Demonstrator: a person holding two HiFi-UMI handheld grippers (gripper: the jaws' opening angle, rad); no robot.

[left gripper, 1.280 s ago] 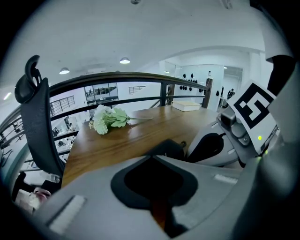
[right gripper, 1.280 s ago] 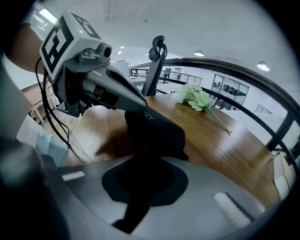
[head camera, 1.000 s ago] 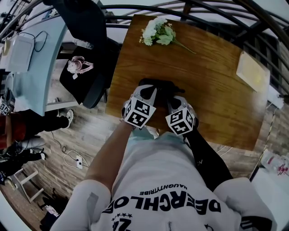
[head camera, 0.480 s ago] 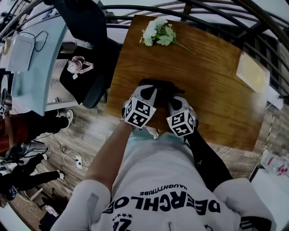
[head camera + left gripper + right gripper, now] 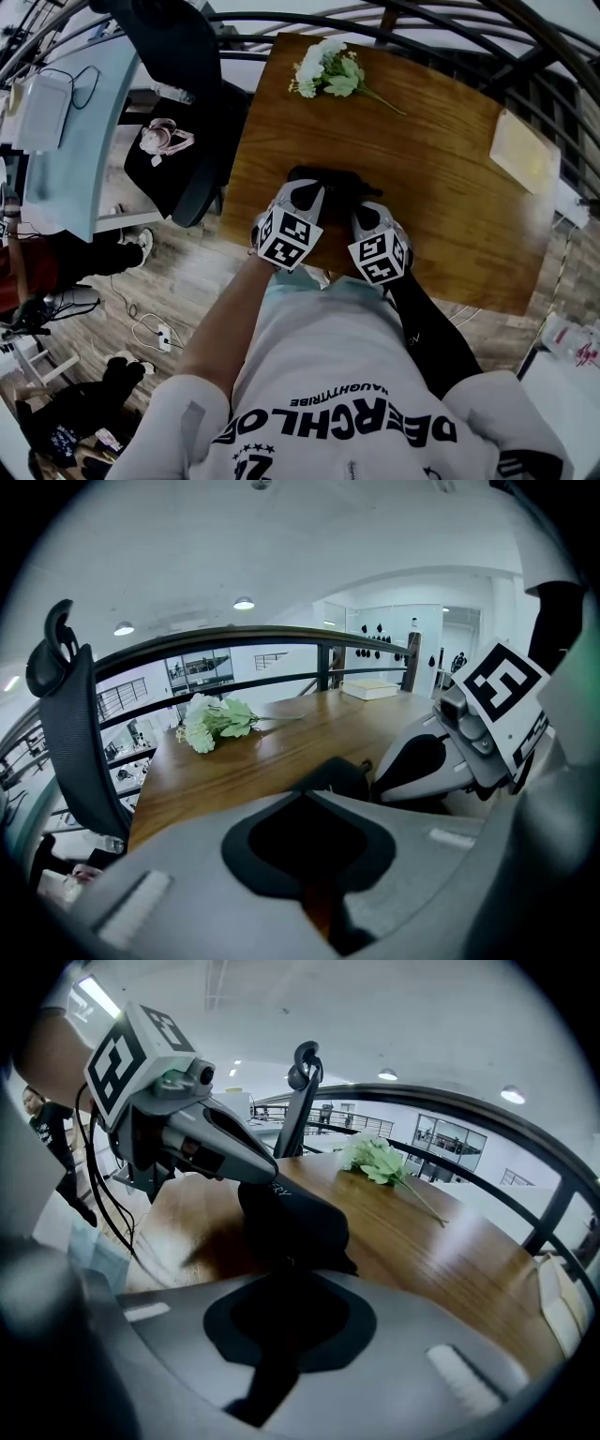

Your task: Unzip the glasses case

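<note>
Nothing of mine has shifted since a moment ago. My left tongs are closed, tips on the black glasses case. My right tongs are pinched tight on its near end. The case sits by the table's near edge, with bare wood right and beyond and flowers far.

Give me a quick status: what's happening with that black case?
Left hand-held gripper shut on glasses case. Right hand-held gripper shut on it too. Case looks closed. Flowers well clear.
</note>
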